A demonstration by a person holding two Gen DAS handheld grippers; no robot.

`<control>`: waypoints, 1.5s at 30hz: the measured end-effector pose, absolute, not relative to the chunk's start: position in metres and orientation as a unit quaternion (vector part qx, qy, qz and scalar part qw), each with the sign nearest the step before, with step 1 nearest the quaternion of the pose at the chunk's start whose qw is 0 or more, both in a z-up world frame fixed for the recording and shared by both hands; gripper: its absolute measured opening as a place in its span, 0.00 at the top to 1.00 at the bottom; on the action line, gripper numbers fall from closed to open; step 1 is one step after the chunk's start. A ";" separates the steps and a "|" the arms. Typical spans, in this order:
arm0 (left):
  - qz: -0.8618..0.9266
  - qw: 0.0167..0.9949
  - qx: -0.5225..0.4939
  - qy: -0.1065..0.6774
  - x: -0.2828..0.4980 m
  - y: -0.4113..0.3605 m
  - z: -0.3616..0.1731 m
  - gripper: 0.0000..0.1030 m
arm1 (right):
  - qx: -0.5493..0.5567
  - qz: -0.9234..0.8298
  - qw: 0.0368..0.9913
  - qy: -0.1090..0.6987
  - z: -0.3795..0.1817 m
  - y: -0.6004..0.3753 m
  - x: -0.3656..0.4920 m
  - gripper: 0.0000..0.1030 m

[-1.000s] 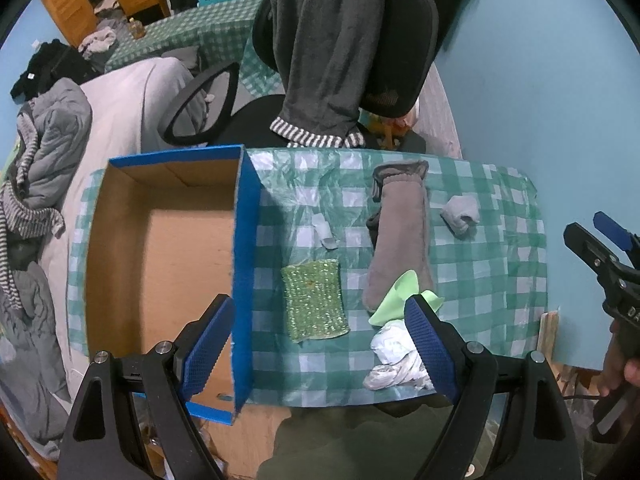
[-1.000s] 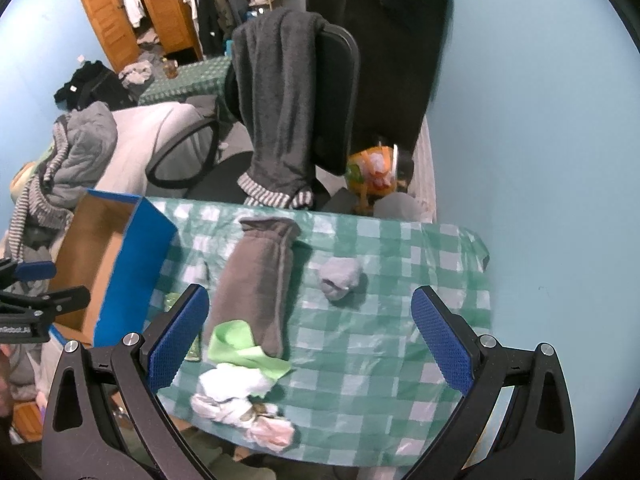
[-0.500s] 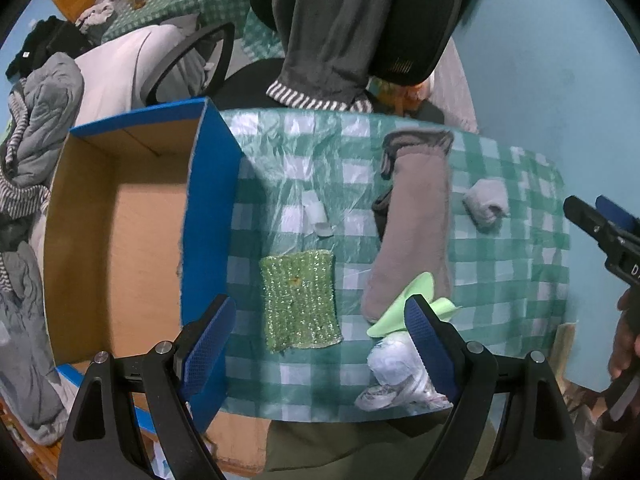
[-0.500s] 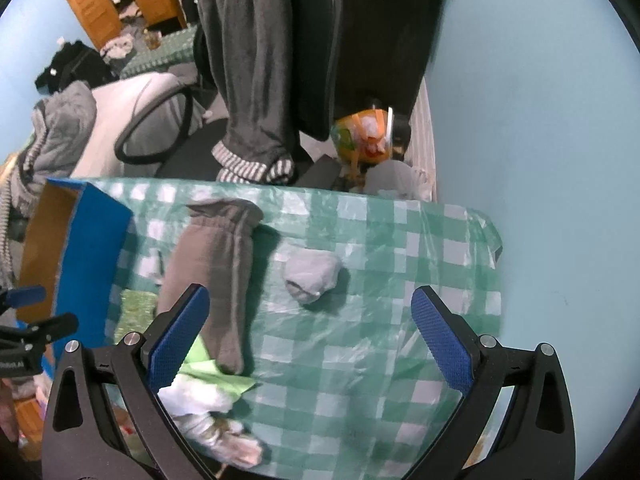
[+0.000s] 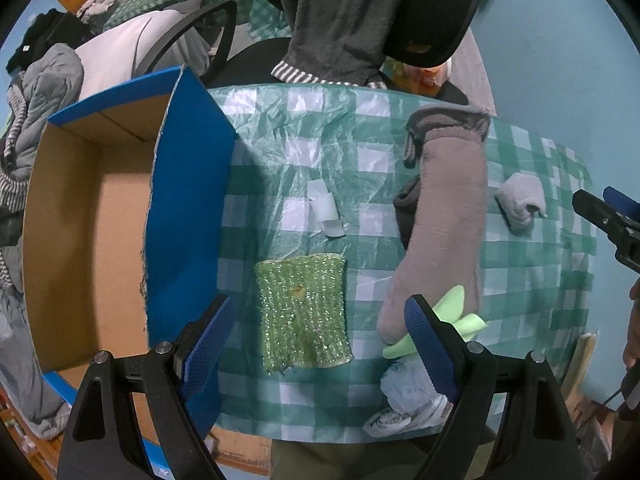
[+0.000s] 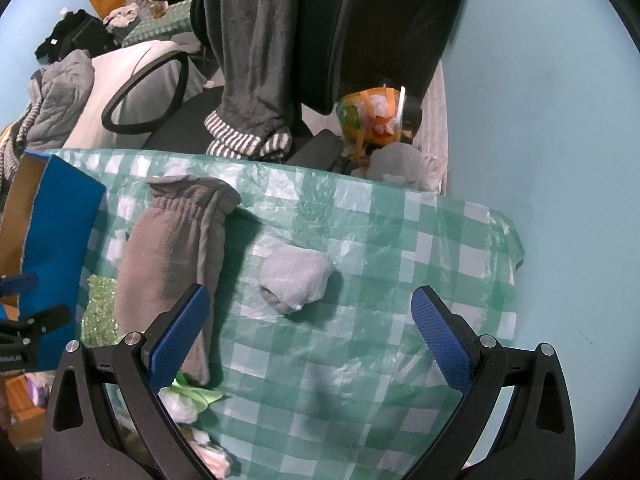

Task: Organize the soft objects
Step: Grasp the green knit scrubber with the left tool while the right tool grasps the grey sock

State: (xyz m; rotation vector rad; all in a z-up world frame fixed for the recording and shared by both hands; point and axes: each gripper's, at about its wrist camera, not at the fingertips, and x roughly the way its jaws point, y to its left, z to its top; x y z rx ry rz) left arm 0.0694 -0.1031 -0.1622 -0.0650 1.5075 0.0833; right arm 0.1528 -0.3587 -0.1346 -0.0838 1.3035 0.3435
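A: Left hand-held gripper, fingers spread wide and holding nothing, hangs over the near edge of the table, straddling a glittery green scrubbing cloth

B: And at its 9 o'clock?

A: An open cardboard box with blue outer walls, standing on the table's left end. At 2 o'clock, a long grey-brown mitten lies lengthwise, its tip touching a light green cloth; a crumpled white bag sits just beside that at the table's edge

B: The right one?

A: Right hand-held gripper, likewise released and empty, is poised above the checked cover, a balled pale grey sock at its 12 o'clock, between the fingers in view but not touched. The mitten lies at 10 o'clock, near the sock yet apart from it
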 end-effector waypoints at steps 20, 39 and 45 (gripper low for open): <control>0.062 0.705 -0.029 0.706 0.060 -0.076 -0.194 0.15 | -0.085 0.171 0.754 0.629 -0.181 -0.336 0.172 0.02; 0.037 0.692 -0.031 0.720 0.056 -0.090 -0.213 0.15 | -0.093 0.181 0.736 0.645 -0.211 -0.327 0.166 0.33; 0.045 0.673 -0.012 0.738 0.063 -0.098 -0.237 0.15 | -0.081 0.192 0.741 0.638 -0.207 -0.328 0.156 0.54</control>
